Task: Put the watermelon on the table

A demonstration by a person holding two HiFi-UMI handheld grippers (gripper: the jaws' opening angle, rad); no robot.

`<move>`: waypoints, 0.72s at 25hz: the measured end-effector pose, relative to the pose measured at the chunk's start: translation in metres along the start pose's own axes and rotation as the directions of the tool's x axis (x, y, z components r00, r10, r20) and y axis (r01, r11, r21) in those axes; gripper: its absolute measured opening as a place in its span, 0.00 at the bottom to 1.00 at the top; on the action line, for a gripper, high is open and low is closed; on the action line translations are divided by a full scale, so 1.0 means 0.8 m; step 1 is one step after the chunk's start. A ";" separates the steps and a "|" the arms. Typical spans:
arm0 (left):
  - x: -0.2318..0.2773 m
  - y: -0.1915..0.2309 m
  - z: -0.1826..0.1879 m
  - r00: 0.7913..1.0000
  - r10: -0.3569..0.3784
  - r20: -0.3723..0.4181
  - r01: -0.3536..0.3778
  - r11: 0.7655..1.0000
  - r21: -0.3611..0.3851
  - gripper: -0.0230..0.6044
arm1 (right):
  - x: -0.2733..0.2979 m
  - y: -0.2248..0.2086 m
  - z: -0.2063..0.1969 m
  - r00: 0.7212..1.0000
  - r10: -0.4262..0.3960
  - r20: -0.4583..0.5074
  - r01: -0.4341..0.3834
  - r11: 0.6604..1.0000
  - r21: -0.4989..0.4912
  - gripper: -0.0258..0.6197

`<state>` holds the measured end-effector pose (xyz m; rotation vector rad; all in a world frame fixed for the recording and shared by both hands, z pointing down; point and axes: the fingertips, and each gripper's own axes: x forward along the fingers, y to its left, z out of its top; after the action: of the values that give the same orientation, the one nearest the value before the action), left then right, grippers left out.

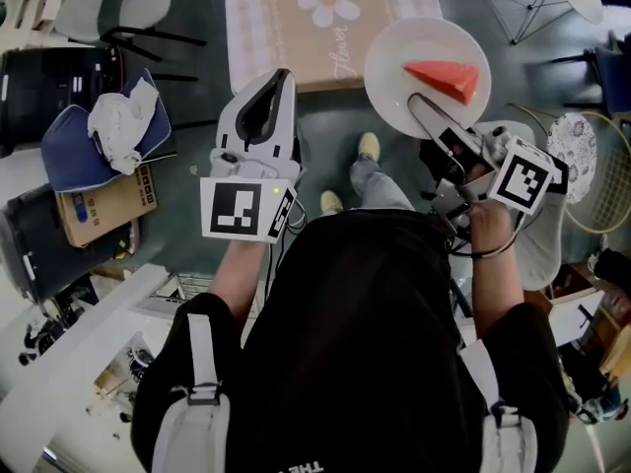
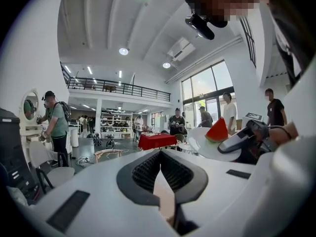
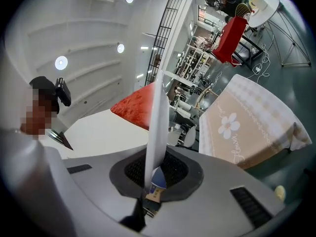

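Observation:
A red watermelon slice (image 1: 446, 79) lies on a round white plate (image 1: 394, 67). My right gripper (image 1: 419, 103) is shut on the plate's near rim and holds it in the air over the floor. Just beyond it is the table (image 1: 296, 28) with a beige flower cloth. In the right gripper view the plate (image 3: 158, 117) shows edge-on between the jaws of the right gripper (image 3: 154, 174), with the watermelon (image 3: 136, 110) to its left. My left gripper (image 1: 281, 77) is shut with nothing in it, level with the table's near edge. Its own view shows the watermelon (image 2: 217, 131) at the right.
At the left, a chair carries a blue cushion (image 1: 99, 131) and a white cloth, with a cardboard box (image 1: 108, 200) beside it. A grey chair (image 1: 118, 3) stands at the top left and rackets (image 1: 592, 166) lie at the right. Several people stand around a red-covered table (image 2: 157, 140).

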<state>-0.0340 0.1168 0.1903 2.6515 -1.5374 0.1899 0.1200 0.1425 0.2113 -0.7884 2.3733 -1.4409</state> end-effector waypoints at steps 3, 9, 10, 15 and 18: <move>0.025 0.006 -0.002 1.000 0.012 -0.005 -0.012 1.000 -0.002 0.06 | 0.013 -0.020 0.016 1.000 0.009 -0.011 -0.009 1.000 0.005 0.08; 0.060 0.007 -0.004 0.999 0.043 -0.016 -0.042 0.999 0.013 0.06 | 0.017 -0.049 0.040 0.999 0.035 -0.033 -0.034 0.999 0.030 0.08; 0.064 0.006 -0.004 0.999 0.048 -0.017 -0.048 0.999 0.015 0.06 | 0.017 -0.053 0.043 0.999 0.038 -0.037 -0.037 0.999 0.033 0.08; 0.082 0.008 0.003 0.998 0.067 -0.012 -0.066 0.998 0.016 0.06 | 0.022 -0.064 0.060 0.997 0.059 -0.055 -0.056 0.997 0.043 0.08; 0.097 0.009 0.010 0.997 0.076 -0.005 -0.076 0.997 0.023 0.06 | 0.028 -0.071 0.073 0.995 0.068 -0.069 -0.064 0.997 0.047 0.08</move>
<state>-0.0012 0.0454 0.1936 2.6091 -1.6454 0.2210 0.1474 0.0661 0.2344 -0.6520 2.3862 -1.5129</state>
